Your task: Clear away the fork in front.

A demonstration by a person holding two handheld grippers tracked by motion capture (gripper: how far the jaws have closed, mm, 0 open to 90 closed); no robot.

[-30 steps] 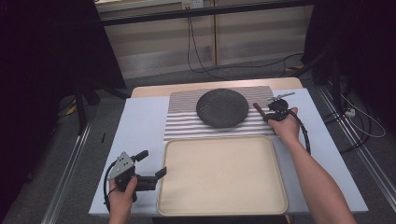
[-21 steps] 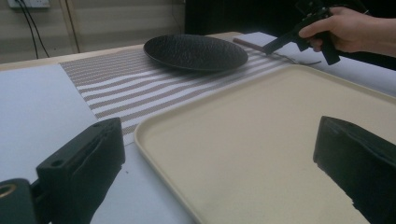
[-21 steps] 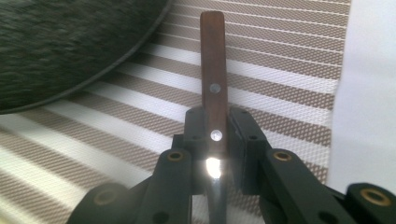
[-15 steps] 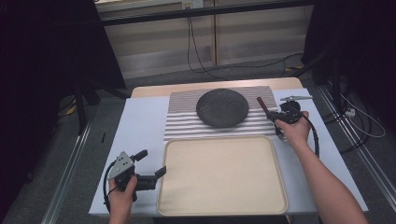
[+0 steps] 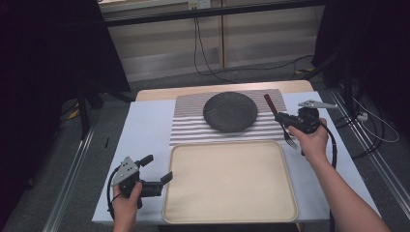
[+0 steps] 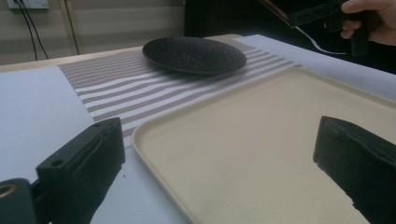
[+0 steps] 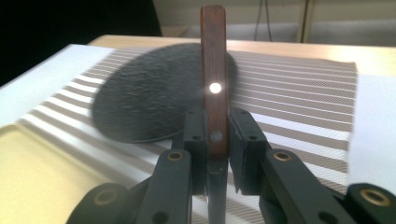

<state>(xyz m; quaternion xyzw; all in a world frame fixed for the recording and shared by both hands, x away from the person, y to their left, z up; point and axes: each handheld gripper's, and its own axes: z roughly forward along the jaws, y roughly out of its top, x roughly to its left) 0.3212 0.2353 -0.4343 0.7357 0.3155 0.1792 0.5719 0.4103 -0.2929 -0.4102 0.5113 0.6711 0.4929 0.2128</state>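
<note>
Right tongs (image 7: 217, 140) clamp a wooden-handled fork (image 7: 213, 79) (no readable writing) above the striped mat (image 5: 193, 126); left tongs (image 5: 155, 170) gape empty

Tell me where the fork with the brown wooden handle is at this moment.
In the high view, the fork with the brown wooden handle is clamped in the right gripper, off the table, just right of the round black plate.
</note>
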